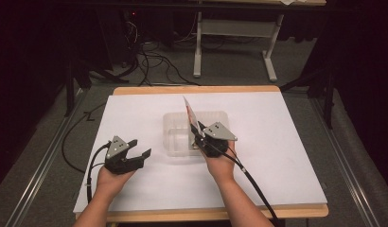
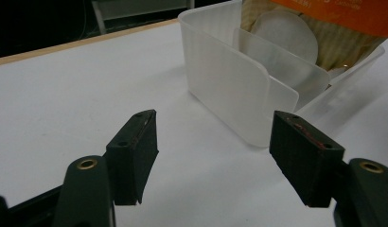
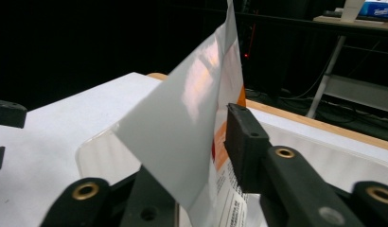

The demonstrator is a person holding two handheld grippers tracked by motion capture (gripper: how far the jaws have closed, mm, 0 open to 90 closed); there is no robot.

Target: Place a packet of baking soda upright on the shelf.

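1. Translucent plastic forms the tub point(image 1: 175, 137), which stands near the middle of the white sheet point(image 1: 277, 142) laid over the bench point(image 1: 197, 89).
2. A packet point(image 1: 189, 113) is stood on edge in the tub, tilted, with its top corner raised above the tub's rim.
3. The packet's pale back and orange printed front are seen in the right gripper view point(image 3: 192, 123).
4. The right tongs point(image 1: 198, 134) are placed over the tub's right part, with the packet between the jaws; the jaws are parted a little, and whether the pads press on the packet cannot be told.
5. The left tongs point(image 1: 139, 149) are held wide open and empty, left of the tub and just above the sheet.
6. In the left gripper view the tub point(image 2: 230, 80) is seen just beyond the open jaws.
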